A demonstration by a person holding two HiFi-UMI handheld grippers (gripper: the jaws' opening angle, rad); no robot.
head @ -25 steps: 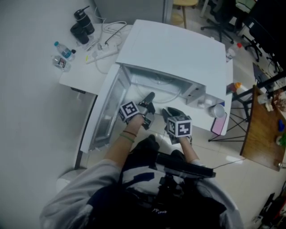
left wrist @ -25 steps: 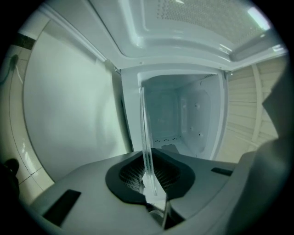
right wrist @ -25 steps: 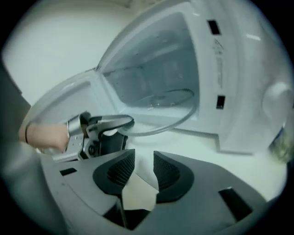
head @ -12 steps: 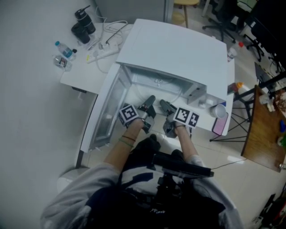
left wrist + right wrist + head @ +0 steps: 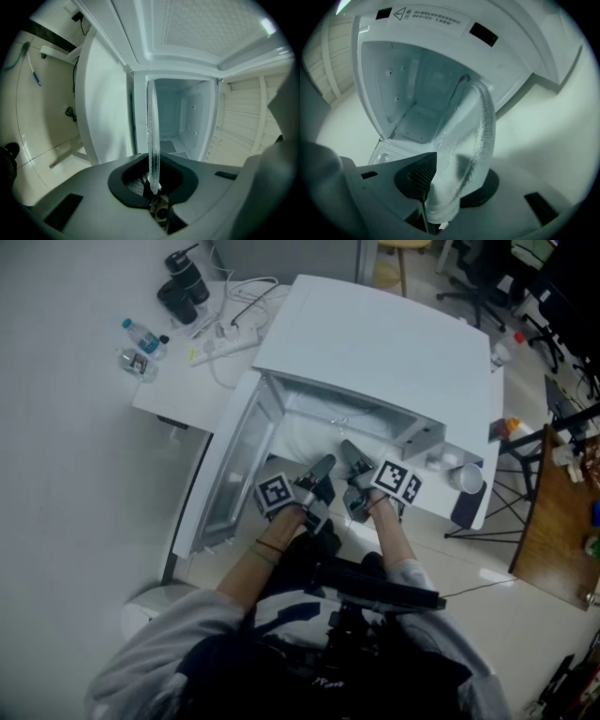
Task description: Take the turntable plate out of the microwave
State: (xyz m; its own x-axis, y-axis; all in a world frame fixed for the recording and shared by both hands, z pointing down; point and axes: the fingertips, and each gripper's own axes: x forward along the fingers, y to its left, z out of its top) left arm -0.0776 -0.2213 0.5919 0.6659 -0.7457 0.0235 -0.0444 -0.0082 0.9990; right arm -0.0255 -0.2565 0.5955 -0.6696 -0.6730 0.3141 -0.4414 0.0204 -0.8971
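The white microwave (image 5: 375,334) stands with its door (image 5: 230,474) swung open to the left. Both grippers are at its mouth. The clear glass turntable plate (image 5: 152,136) stands on edge, partly out of the cavity. My left gripper (image 5: 323,467) is shut on its rim, and the left gripper view shows the plate edge-on between the pads (image 5: 153,185). The plate (image 5: 476,136) leans across my right gripper (image 5: 450,183), whose jaws are closing with the rim between them; the pads do not clearly press on it. In the head view my right gripper (image 5: 354,460) sits just right of the left one.
A white desk (image 5: 178,395) left of the microwave holds water bottles (image 5: 139,338), a power strip (image 5: 225,345) with cables and a black appliance (image 5: 183,287). A cup (image 5: 466,476) stands right of the microwave. A wooden table (image 5: 553,521) is at the far right.
My right gripper has rolled over, opened wider and come up beside the left one at the microwave mouth. The left gripper keeps its hold on the plate and has shifted slightly.
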